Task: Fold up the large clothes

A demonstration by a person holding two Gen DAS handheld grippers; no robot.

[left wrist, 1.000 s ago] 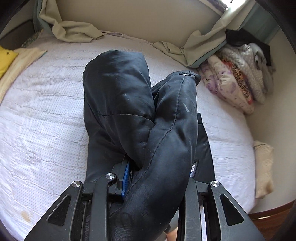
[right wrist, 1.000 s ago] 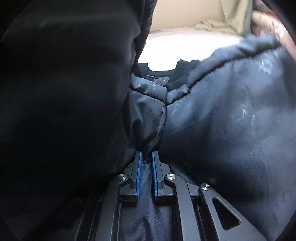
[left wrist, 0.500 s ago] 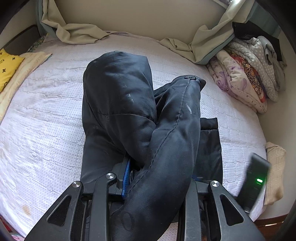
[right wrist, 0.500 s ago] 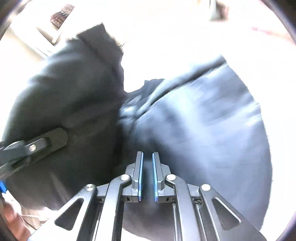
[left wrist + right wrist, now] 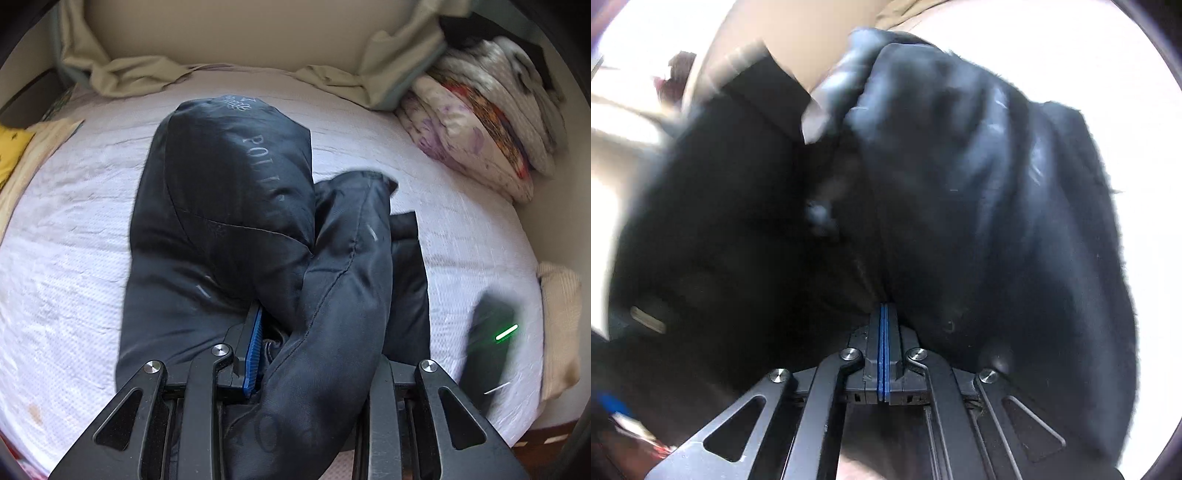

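Note:
A large dark navy padded jacket (image 5: 229, 206) lies bunched on the white bed (image 5: 66, 258) in the left wrist view, grey lettering on its upper fold. My left gripper (image 5: 314, 339) has its jaws wide apart, and a thick fold of the jacket lies between them, hiding the right finger; the blue pad of the left finger (image 5: 255, 350) shows. In the blurred right wrist view the jacket (image 5: 960, 184) fills the frame. My right gripper (image 5: 882, 314) is shut, its blue pads pressed together at the jacket's edge; cloth between the pads cannot be made out.
A stack of folded floral quilts (image 5: 487, 122) sits at the bed's far right. Beige crumpled sheets (image 5: 140, 70) line the headboard. A yellow pillow (image 5: 13, 147) is at the left edge. The other gripper's blurred body with a green light (image 5: 491, 339) is at right.
My right gripper's pads closed from a narrow gap to touching and swung to a new angle on the jacket. The jacket's upper fold turned, showing lettering. The left gripper stayed put.

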